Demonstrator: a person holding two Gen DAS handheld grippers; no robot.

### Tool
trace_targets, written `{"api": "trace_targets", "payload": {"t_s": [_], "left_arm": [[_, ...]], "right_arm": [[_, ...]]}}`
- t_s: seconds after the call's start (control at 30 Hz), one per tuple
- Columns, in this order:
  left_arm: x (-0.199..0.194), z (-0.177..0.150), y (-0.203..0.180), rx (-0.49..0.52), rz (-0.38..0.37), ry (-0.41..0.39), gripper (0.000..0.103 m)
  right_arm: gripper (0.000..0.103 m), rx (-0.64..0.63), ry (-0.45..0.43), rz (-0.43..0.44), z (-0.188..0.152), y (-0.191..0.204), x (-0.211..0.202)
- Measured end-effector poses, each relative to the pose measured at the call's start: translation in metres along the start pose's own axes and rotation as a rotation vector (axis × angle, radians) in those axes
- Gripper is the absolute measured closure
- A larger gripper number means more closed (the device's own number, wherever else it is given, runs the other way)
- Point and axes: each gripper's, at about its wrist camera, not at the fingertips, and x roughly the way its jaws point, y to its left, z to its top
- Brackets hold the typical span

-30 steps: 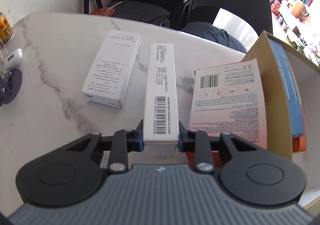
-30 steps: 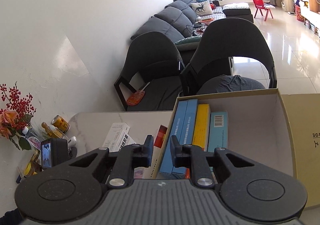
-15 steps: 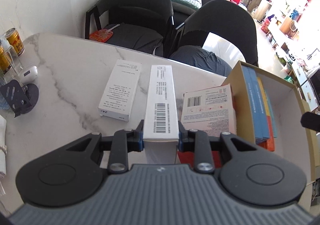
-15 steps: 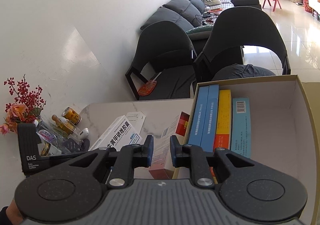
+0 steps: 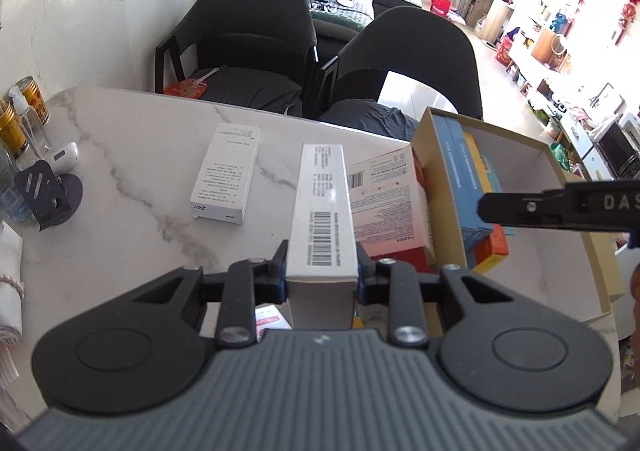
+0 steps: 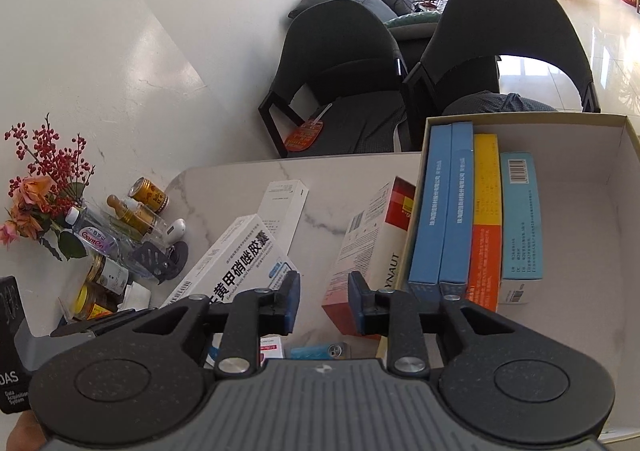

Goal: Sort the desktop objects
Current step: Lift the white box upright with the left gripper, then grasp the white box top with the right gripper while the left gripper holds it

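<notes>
Above the marble table [image 5: 120,155], our left gripper [image 5: 322,277] is clamped on the near end of a long white carton [image 5: 323,211], whose long axis runs straight ahead along the fingers. The cardboard box [image 5: 576,235] it likely belongs in lies to its right, with packs filed on edge along the box's left wall. Our right gripper [image 6: 323,301] is nearer that box; its jaws are opening with nothing between them, just above a red-and-white carton [image 6: 372,239] leaning against the box's outer wall.
</notes>
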Motion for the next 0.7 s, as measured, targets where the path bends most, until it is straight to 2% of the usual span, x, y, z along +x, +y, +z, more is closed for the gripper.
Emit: {"api": "trace_targets", "payload": {"t_s": [0.07, 0.13, 0.27, 0.33, 0.4, 0.5, 0.6, 0.7], "left_arm": [[-0.004, -0.004, -0.005, 0.014, -0.009, -0.003, 0.076], [-0.007, -0.007, -0.007, 0.016, -0.020, -0.003, 0.076], [-0.013, -0.015, -0.011, 0.039, -0.017, -0.007, 0.076], [-0.014, -0.020, -0.011, 0.057, -0.013, -0.007, 0.076], [-0.013, -0.026, -0.011, 0.080, 0.004, -0.003, 0.076], [-0.012, -0.034, -0.008, 0.092, 0.021, 0.002, 0.076], [-0.014, -0.041, -0.013, 0.149, 0.059, -0.012, 0.076], [-0.012, -0.049, -0.014, 0.188, 0.026, -0.012, 0.076]], "right_arm": [[0.069, 0.012, 0.018, 0.020, 0.002, 0.006, 0.006], [0.067, 0.048, 0.066, 0.058, 0.006, 0.009, 0.016], [0.062, 0.052, 0.168, 0.079, 0.010, 0.023, 0.038], [0.050, 0.046, 0.210, 0.087, 0.011, 0.033, 0.047], [0.043, 0.038, 0.231, 0.091, 0.012, 0.042, 0.052], [0.038, 0.023, 0.270, 0.078, 0.011, 0.055, 0.063], [0.038, 0.000, 0.338, 0.029, 0.005, 0.066, 0.077], [0.038, -0.003, 0.392, 0.006, -0.001, 0.072, 0.091]]}}
